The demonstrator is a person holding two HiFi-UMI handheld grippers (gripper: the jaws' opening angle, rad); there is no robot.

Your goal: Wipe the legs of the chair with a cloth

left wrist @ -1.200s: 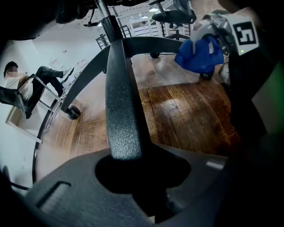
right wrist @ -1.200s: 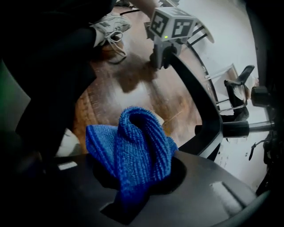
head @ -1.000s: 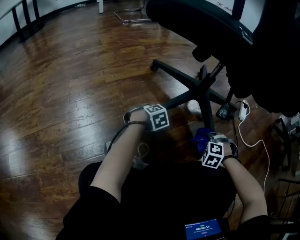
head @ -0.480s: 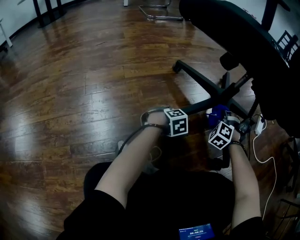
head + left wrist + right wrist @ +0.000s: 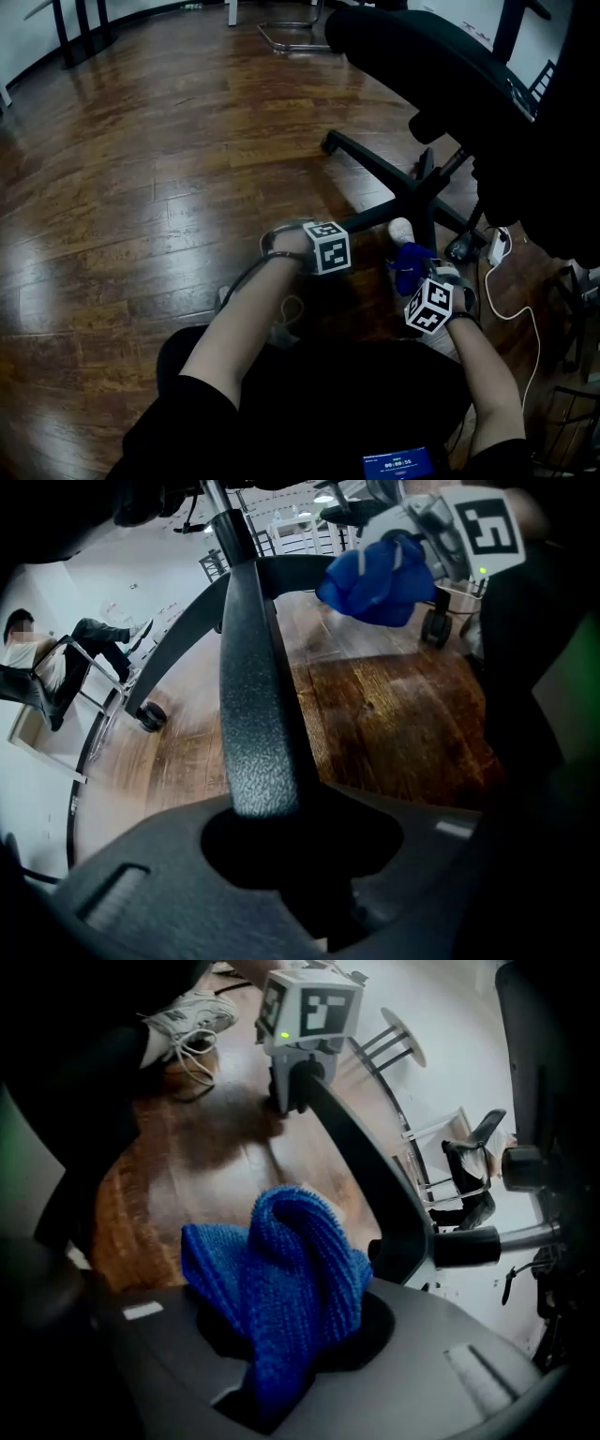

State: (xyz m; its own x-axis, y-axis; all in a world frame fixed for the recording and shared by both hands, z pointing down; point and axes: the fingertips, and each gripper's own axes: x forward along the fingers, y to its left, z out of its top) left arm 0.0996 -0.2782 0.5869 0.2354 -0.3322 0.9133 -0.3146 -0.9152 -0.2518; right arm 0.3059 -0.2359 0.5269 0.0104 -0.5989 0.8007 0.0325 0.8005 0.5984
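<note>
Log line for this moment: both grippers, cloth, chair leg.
left gripper: shut on chair leg | right gripper: shut on blue cloth | blue cloth touching chair leg: cannot tell

A dark, glossy plank floor [image 5: 141, 187] fills the room, with pale patches of reflected light lying across its boards. A white wall [image 5: 14, 37] runs along the far left, and thin dark furniture legs [image 5: 70, 28] stand in front of it. A bent metal tube frame [image 5: 272, 36] rests on the floor at the far end. At the right, a white cable [image 5: 536, 328] trails from a power strip [image 5: 497, 246]. Farther off, a person [image 5: 42, 663] sits by white walls.
</note>
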